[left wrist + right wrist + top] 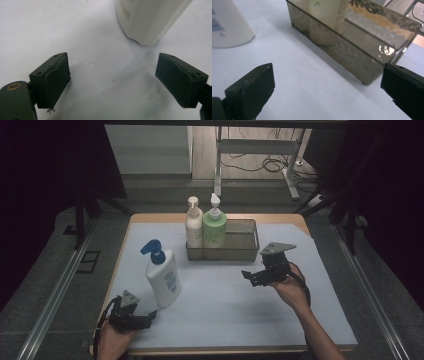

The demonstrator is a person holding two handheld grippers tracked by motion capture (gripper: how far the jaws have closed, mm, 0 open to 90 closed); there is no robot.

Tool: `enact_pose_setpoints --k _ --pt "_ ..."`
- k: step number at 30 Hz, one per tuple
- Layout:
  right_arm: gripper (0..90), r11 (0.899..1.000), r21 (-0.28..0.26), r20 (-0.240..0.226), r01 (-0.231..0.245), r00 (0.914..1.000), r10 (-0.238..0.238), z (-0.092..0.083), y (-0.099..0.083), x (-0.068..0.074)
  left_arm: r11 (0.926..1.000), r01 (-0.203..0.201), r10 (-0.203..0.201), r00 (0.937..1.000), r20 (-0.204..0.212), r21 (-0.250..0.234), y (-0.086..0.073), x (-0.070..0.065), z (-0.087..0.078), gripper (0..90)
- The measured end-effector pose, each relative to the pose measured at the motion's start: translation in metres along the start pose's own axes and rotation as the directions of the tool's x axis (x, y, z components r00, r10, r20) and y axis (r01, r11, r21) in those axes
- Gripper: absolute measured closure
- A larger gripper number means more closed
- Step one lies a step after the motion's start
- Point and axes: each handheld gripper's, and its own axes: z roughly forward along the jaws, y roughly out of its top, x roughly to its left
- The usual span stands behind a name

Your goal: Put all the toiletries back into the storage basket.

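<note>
A white bottle with a blue pump (162, 277) stands on the left of the table. Behind it, a cream pump bottle (193, 227) and a green pump bottle (214, 227) stand in the left end of a tinted clear tray (247, 252). My left gripper (150, 319) rests near the front left edge, open and empty, pointing at the white bottle's base (147, 20). My right gripper (250, 277) is in front of the tray's right half, open with nothing between its jaws. The tray wall (352, 55) and the green bottle (324, 10) lie ahead of it.
A pale sheet (225, 310) covers the wooden table, with bare room in the middle and at the front right. The tray's right half holds nothing. Beyond the table are a metal frame leg (218, 170) and cables on the floor (270, 166).
</note>
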Motion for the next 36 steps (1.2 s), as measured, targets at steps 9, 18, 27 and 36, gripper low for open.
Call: enact_pose_setpoints --k 9,18,27,36 --pt "0.0 0.999 0.030 -0.007 -0.032 0.9995 0.032 -0.019 -0.035 0.006 1.0000 -0.007 0.007 0.9999 -0.008 -0.003 -0.002 0.001 0.002 12.1" --pt "0.0 0.996 0.044 0.002 -0.084 0.9965 0.084 -0.022 -0.074 0.011 0.9999 -0.010 0.010 0.9999 -0.009 -0.004 -0.002 0.001 0.002 12.3" --pt "0.0 0.988 0.103 0.011 -0.116 0.9932 0.116 -0.013 -0.113 0.010 1.0000 -0.002 0.002 0.9997 -0.023 -0.001 0.000 0.002 0.000 13.2" --pt "0.0 0.984 0.149 0.035 -0.094 0.9954 0.089 -0.003 -0.131 0.015 0.9987 0.041 -0.042 0.9976 -0.054 -0.030 0.007 0.012 -0.004 14.5"
